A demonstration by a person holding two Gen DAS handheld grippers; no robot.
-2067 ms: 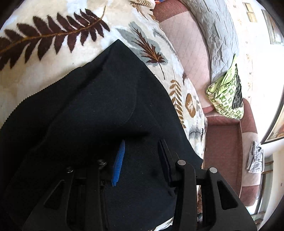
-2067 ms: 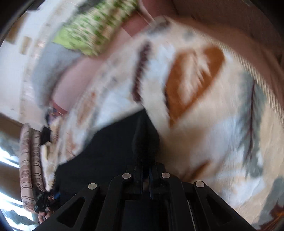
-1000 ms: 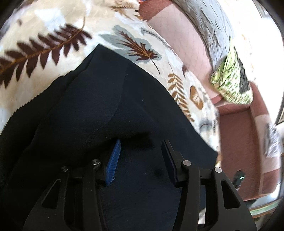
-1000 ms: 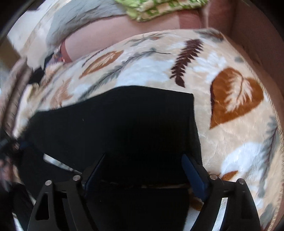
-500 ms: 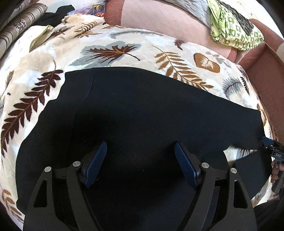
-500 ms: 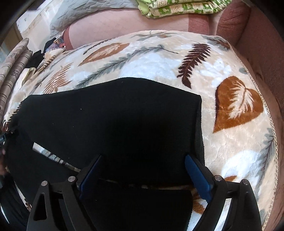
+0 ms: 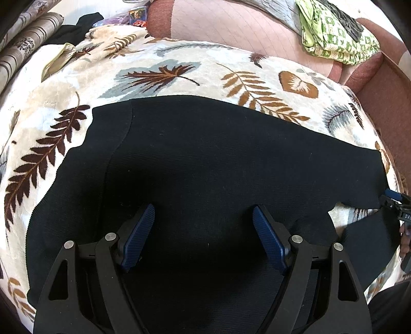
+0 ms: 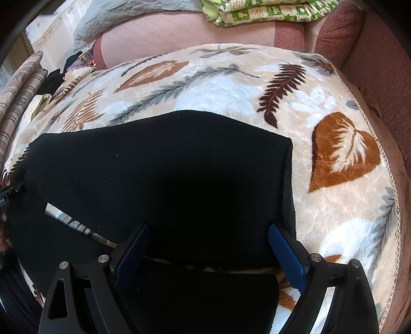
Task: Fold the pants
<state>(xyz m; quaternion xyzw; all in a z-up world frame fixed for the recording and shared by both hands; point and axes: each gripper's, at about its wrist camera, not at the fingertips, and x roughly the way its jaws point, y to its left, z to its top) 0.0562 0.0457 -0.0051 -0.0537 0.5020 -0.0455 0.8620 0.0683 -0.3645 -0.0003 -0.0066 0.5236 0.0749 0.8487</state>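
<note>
Black pants (image 7: 218,159) lie spread flat across a cream leaf-print blanket (image 7: 159,74). My left gripper (image 7: 204,231) hovers open over the waist part, blue pads wide apart and nothing pinched. In the right wrist view the pants (image 8: 167,174) end in a straight hem at the right. A second leg lies nearer, with a thin strip of blanket (image 8: 77,226) showing between the two. My right gripper (image 8: 209,246) is open above the leg ends, its right pad near the hem's corner. Each gripper shows at the other view's edge: the right gripper (image 7: 395,203), the left gripper (image 8: 7,195).
The blanket covers a reddish-pink sofa (image 8: 372,77). A folded green patterned cloth (image 7: 336,41) and a grey quilt (image 8: 115,25) rest on its back. Striped cushions (image 7: 23,43) and small items (image 7: 137,15) sit at the far left.
The right gripper, shut on a fold of the pants two seconds ago, has opened. The left jaws have widened off the fabric and the left hand has rolled; the pants now lie flat.
</note>
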